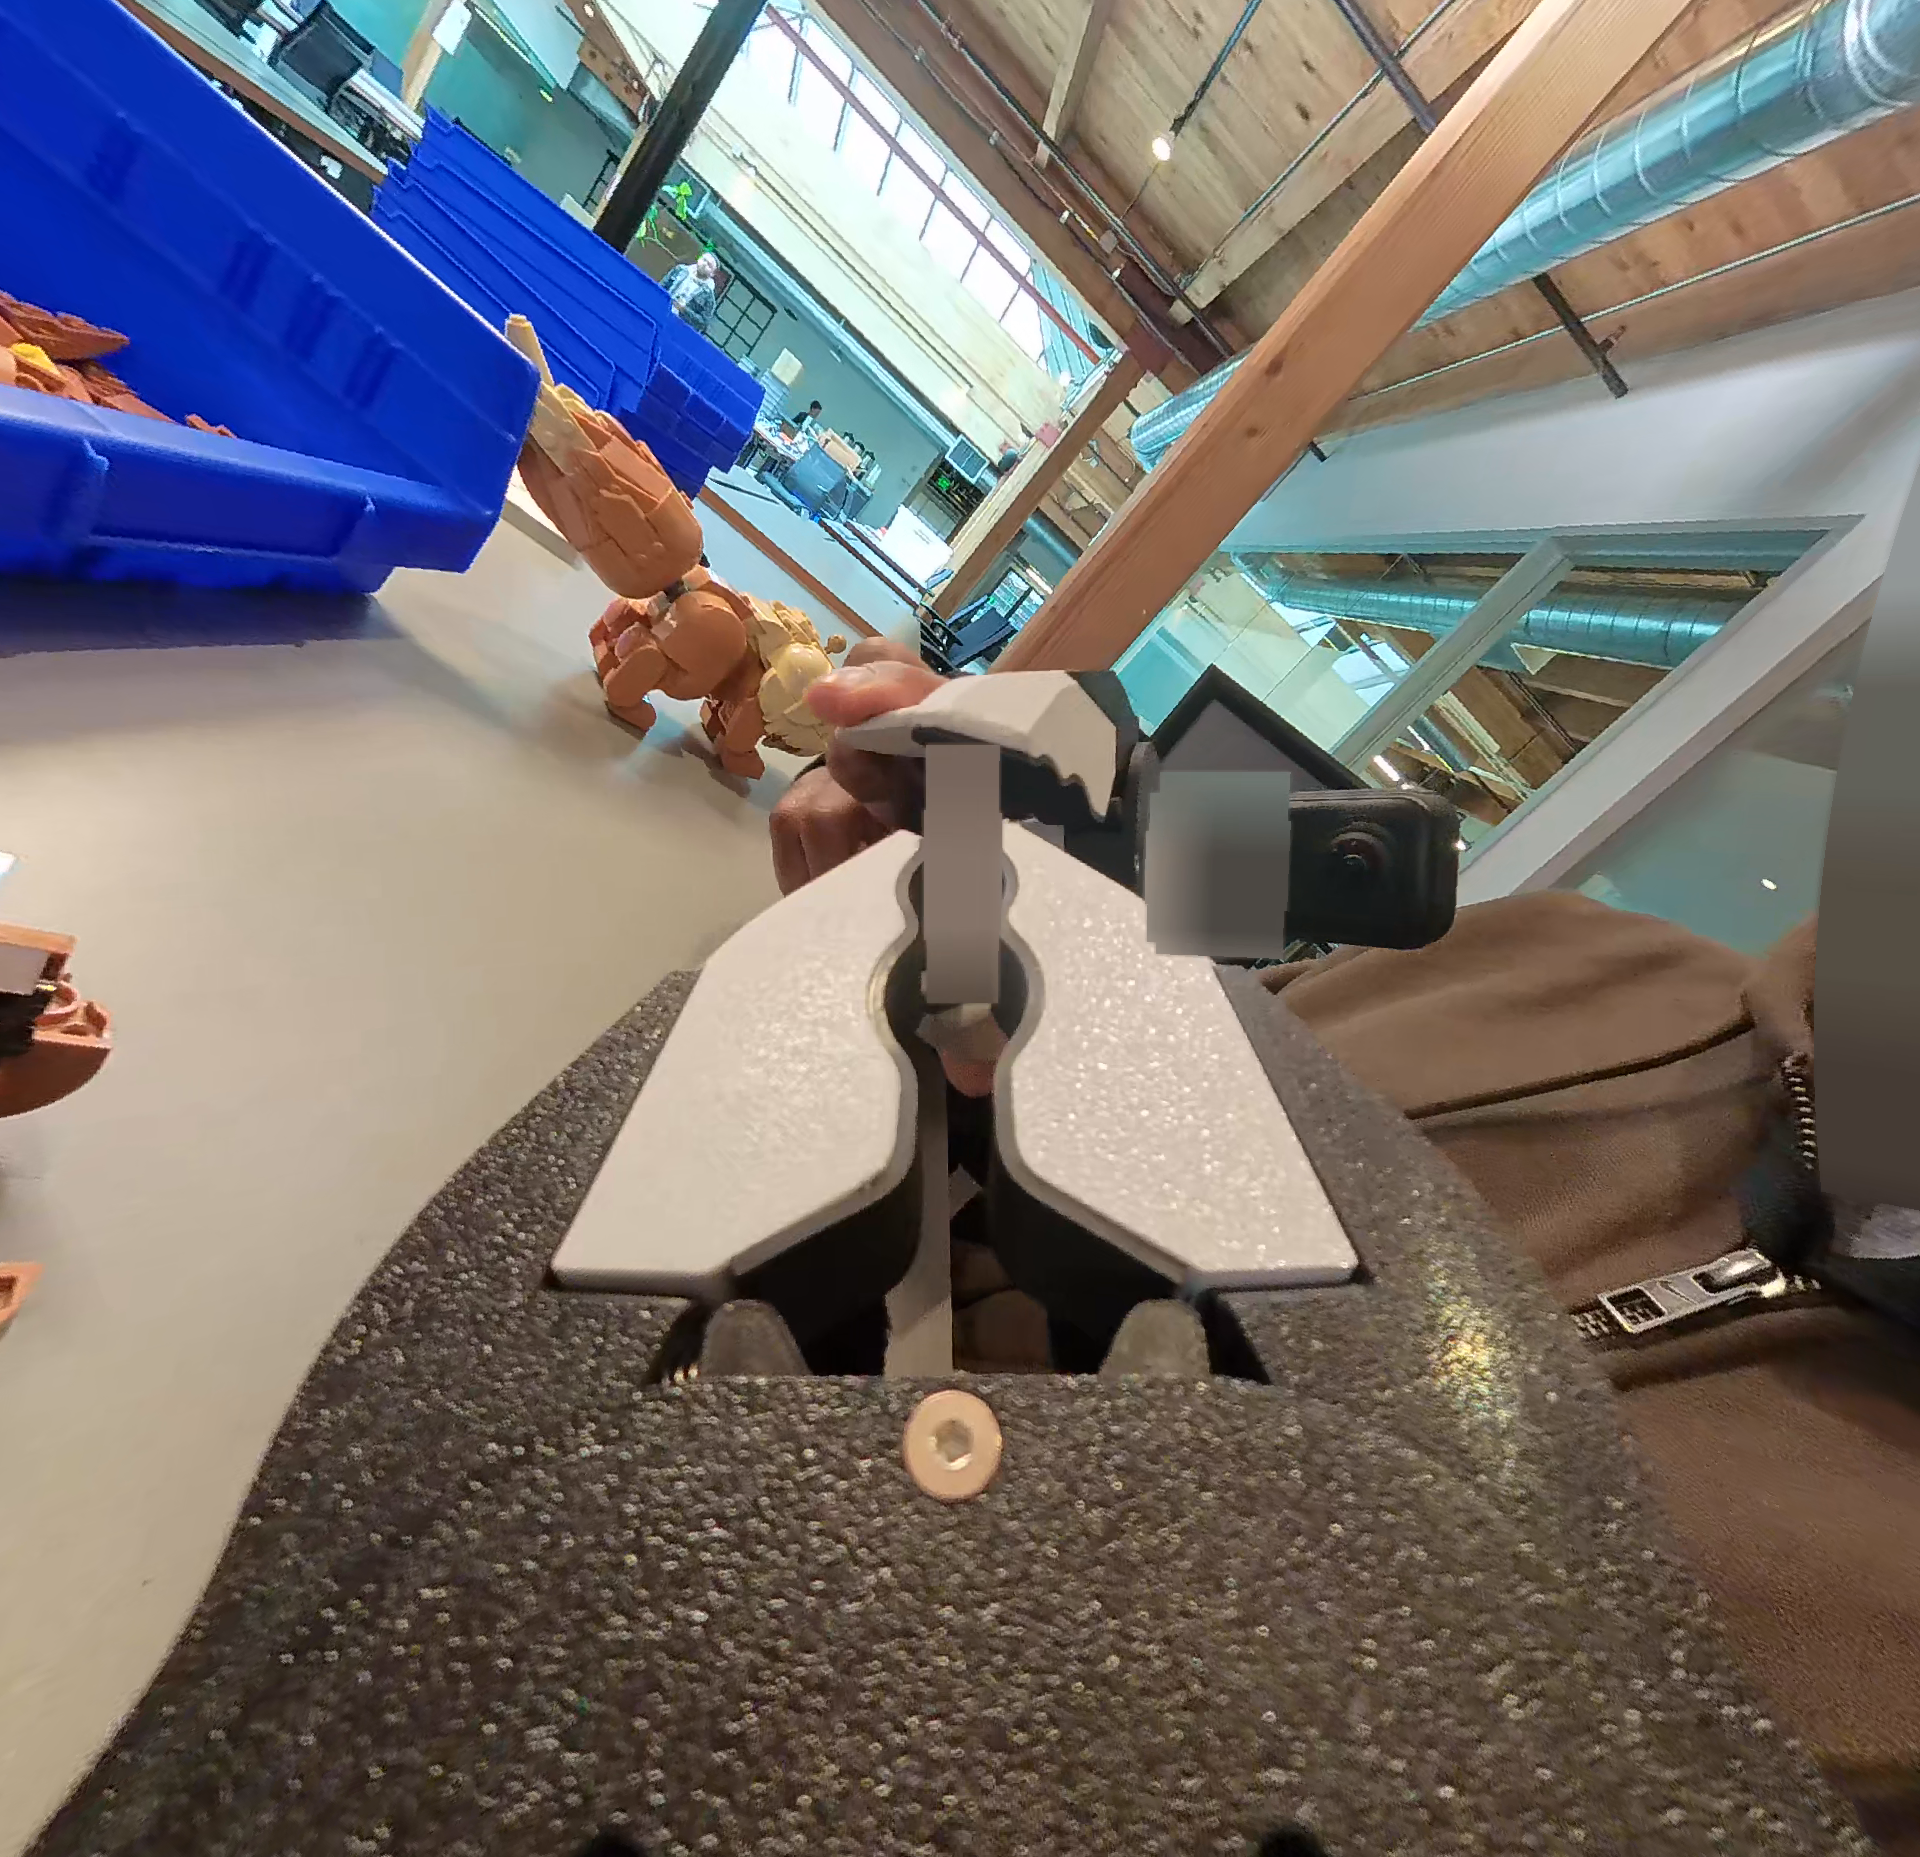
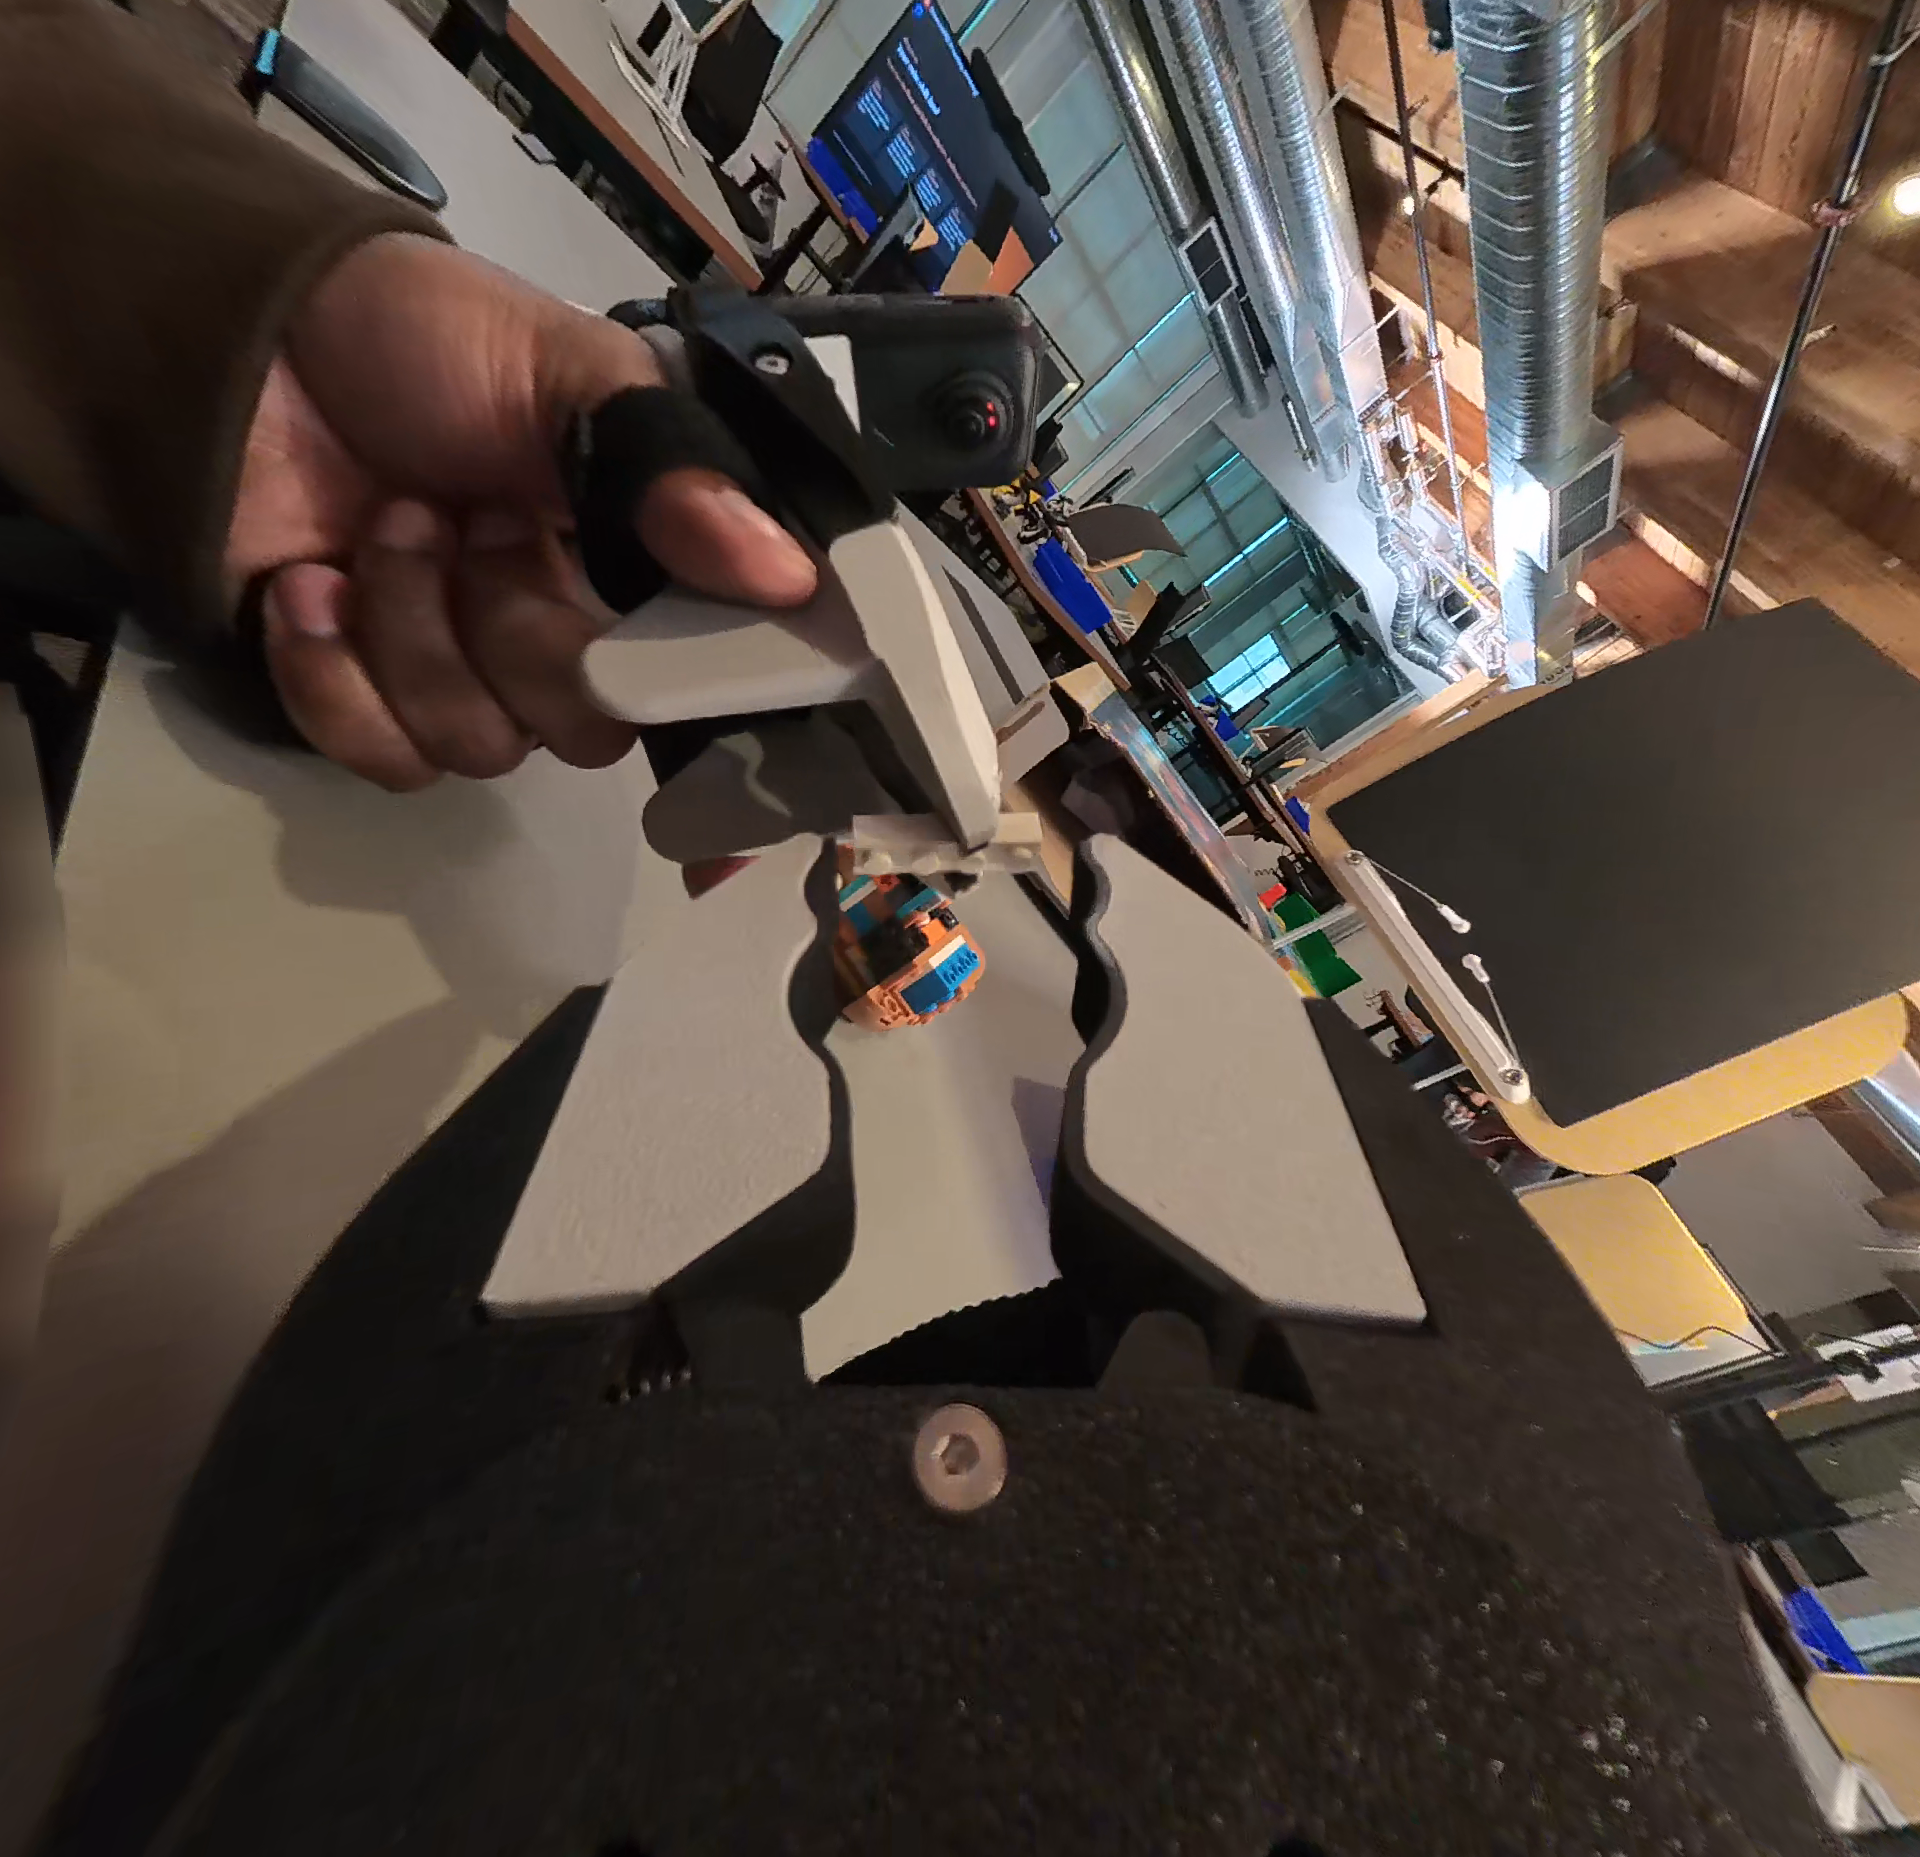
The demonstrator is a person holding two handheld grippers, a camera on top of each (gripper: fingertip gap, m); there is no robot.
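From the right wrist view, a brown sleeve (image 2: 135, 249) fills the far left. A hand (image 2: 436, 529) grips the left gripper (image 2: 971, 820), which has a black camera on top. Its smooth grey fingers are clenched on a small pale grey brick plate (image 2: 935, 843), which juts out flat on both sides of the tips. This grasp sits just beyond the right gripper (image 2: 951, 862) and partly blocks the view between the right gripper's own grainy grey fingers (image 2: 675, 1101), which are released and spread wide with nothing in them. Through that gap an orange and blue brick model (image 2: 904, 960) lies on the matte grey table (image 2: 312, 976). To the right stands a black-padded plywood chair (image 2: 1621, 872), with ribbed metal ducts (image 2: 1538, 249) overhead.

In the left wrist view, loose brown brick parts (image 1: 42, 1028) lie at the left edge, and glossy blue plastic bins (image 1: 260, 353) stand beyond them. One bin holds more brown pieces. Right of the bins, a brown and tan brick animal (image 1: 675, 633) stands on the table. It is just beside the hand holding the right gripper. The left gripper's speckled fingers nearly meet around the grey plate, much of which is hidden by them. On the right is a brown zipped jacket (image 1: 1558, 1132).
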